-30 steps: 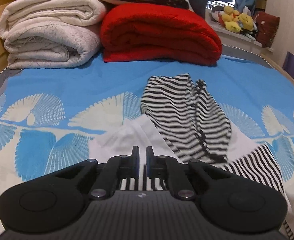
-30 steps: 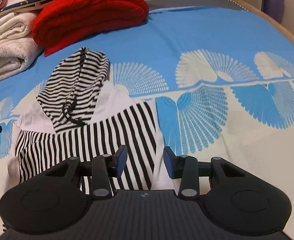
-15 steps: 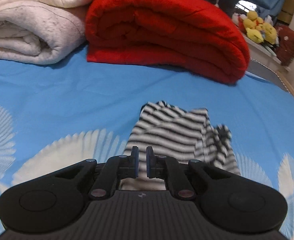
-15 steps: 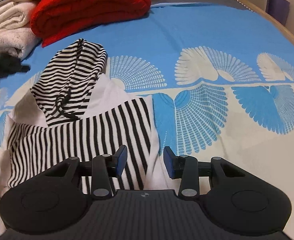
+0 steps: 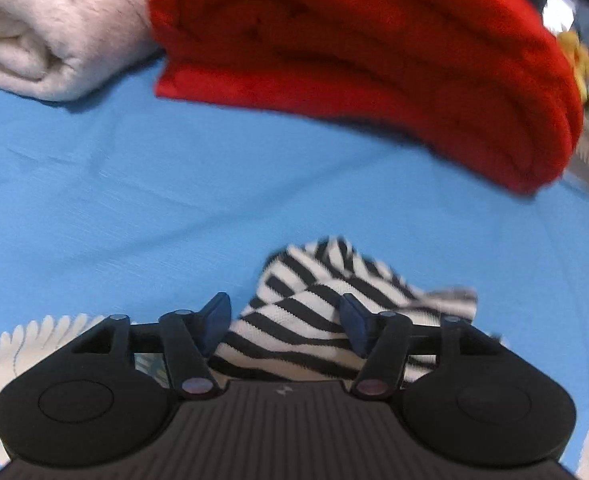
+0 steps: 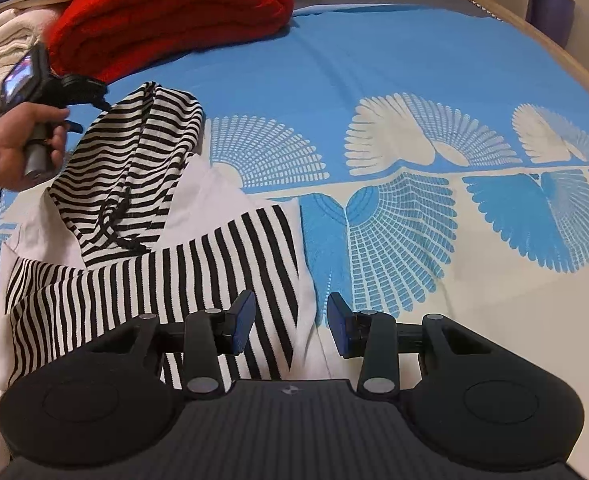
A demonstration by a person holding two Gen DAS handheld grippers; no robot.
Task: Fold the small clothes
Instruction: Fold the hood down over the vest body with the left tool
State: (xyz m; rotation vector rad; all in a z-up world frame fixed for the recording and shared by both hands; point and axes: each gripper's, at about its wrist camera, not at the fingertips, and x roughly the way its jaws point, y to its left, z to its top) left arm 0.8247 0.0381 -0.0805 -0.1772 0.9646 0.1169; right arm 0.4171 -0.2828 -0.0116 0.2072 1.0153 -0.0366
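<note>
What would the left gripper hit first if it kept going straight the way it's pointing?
Most likely the striped hood: it lies between the left gripper's jaws, which have just been opening. Depth is unclear, but nothing shows in between.

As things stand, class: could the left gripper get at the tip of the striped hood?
Probably yes. The left gripper is open, its jaws just widened, with the striped hood tip between them and only blue sheet around.

Both claws (image 5: pixel 285 322) (image 6: pixel 290 322) agape, tilted downward

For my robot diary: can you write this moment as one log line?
left gripper: jaws just opened, over striped hood | right gripper: open, over garment's edge, holding nothing
</note>
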